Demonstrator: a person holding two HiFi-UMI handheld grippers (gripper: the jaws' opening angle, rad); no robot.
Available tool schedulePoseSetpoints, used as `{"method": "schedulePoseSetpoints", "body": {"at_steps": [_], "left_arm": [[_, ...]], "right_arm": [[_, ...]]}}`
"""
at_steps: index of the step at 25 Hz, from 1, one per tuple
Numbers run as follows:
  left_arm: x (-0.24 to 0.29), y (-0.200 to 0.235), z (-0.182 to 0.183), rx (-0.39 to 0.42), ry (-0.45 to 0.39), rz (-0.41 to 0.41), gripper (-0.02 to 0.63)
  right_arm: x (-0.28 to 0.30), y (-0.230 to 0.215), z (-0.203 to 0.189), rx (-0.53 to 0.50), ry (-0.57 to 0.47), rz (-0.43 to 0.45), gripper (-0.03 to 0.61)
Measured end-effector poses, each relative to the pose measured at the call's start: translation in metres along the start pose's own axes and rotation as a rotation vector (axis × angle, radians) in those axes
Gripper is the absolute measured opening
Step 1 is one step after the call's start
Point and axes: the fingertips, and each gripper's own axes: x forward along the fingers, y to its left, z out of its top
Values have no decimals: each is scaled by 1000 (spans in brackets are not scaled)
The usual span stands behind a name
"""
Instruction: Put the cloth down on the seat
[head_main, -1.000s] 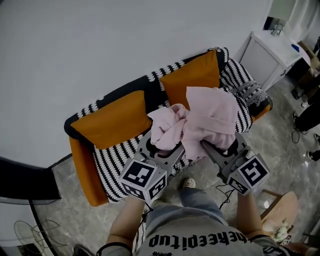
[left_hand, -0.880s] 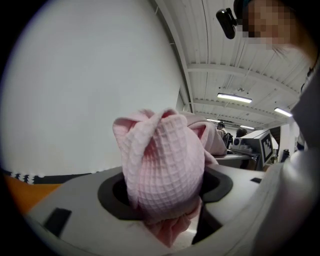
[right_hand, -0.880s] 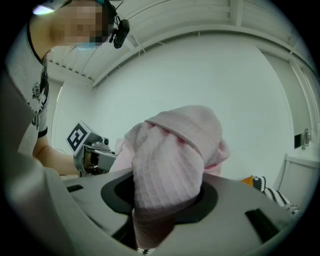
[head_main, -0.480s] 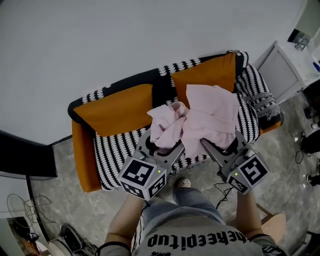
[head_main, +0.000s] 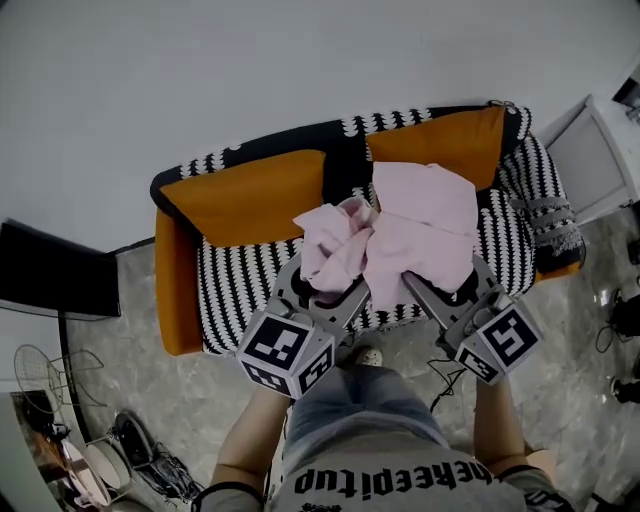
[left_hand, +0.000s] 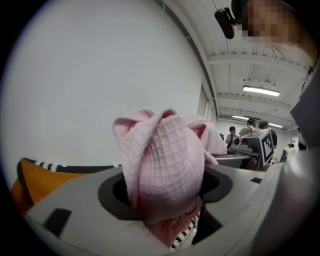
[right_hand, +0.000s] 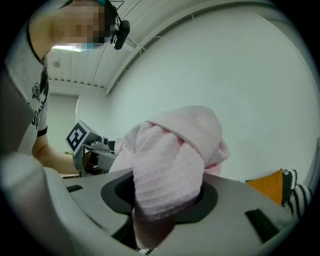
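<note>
Pink waffle-weave cloth (head_main: 415, 225) is bunched up between the 2 grippers, and each one is clamped on a fold of it. The left gripper (head_main: 322, 292) pinches the crumpled left part. In the left gripper view a thick wad fills the gap between its jaws and bulges up over them. The right gripper (head_main: 438, 290) bites the wider right part, and the right gripper view shows a fold pressed between its jaws in the same way. Both marker cubes face the head camera, just in front of the person's waist.

From the head view the cloth sits over the middle and right of a sofa (head_main: 170, 290) with orange sides. It covers part of the black-and-white striped seat (head_main: 235, 290) and the lower edge of the right cushion (head_main: 440, 145). A 2nd orange cushion (head_main: 250, 195) leans on the backrest to the left, clear of the cloth. In both gripper views the cloth stands against the white wall (head_main: 200, 70), with the sofa low at the edge of the picture, so it is held up and not lying on the seat.

A shoe (head_main: 375, 357) shows on the grey floor (head_main: 180, 400) between the grippers. A white cabinet (head_main: 600, 150) stands right of the sofa.
</note>
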Motion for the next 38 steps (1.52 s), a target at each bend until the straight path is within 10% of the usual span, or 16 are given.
{"method": "schedulePoseSetpoints", "body": {"at_steps": [38], "left_arm": [[20,156,-119,-207,229,33,314]], "right_arm": [[156,-3,-124,193,267,55,176]]}}
